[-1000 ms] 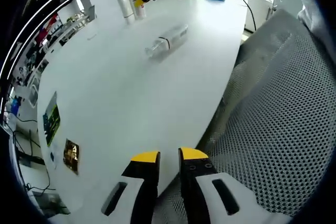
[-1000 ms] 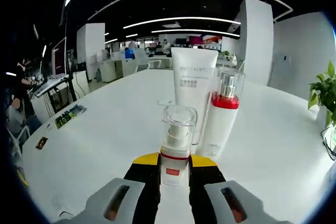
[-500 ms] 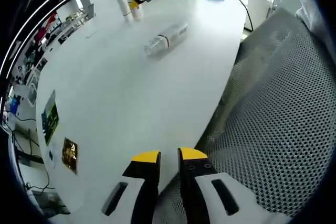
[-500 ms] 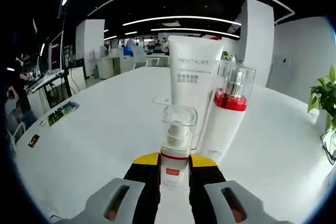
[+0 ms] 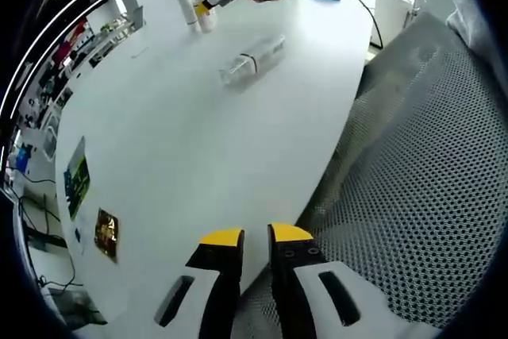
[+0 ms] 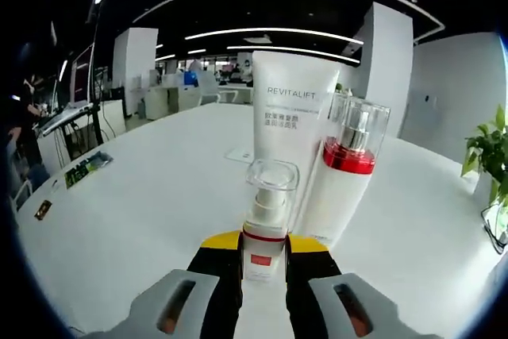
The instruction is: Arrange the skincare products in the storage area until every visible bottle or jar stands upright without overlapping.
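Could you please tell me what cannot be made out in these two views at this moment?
- Small pump bottle: base hidden between the right tool jaws, right gripper view.
- Lying clear bottle: label too small, left gripper view.
- White tube: lower part hidden behind the pump bottle.

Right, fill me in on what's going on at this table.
A person is tidying skincare products. The right gripper holds a small pump bottle upright beside the standing white tube and red-collared bottle. The left gripper hangs shut at the table edge. A clear bottle lies on its side.
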Motion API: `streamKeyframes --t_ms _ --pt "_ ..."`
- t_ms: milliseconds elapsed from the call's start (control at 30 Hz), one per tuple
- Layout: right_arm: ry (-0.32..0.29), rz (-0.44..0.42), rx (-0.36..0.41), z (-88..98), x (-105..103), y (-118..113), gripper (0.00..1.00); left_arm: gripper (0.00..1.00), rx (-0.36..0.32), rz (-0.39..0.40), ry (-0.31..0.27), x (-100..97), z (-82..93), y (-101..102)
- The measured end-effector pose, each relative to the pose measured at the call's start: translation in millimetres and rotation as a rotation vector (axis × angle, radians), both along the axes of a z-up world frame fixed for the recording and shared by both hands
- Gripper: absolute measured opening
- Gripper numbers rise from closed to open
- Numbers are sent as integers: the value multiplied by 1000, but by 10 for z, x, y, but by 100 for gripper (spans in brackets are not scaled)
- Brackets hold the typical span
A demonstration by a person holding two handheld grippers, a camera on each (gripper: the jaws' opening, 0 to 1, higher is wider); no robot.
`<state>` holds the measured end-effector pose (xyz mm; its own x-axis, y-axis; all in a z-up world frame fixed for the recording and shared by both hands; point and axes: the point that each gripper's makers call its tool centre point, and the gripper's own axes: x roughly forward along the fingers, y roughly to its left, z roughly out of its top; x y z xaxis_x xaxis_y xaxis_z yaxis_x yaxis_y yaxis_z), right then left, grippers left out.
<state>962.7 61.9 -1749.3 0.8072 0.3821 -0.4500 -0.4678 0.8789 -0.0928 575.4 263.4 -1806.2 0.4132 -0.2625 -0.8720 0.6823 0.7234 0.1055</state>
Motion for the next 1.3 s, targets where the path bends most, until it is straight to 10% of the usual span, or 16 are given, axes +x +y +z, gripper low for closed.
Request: streamKeyframes --t_ms 1000,1300 --pt "20 -40 -12 -2 106 24 14 10 -1 4 0 -2 5 4" --pt "37 -15 1 28 -151 -70 23 10 1 7 -5 8 7 12"
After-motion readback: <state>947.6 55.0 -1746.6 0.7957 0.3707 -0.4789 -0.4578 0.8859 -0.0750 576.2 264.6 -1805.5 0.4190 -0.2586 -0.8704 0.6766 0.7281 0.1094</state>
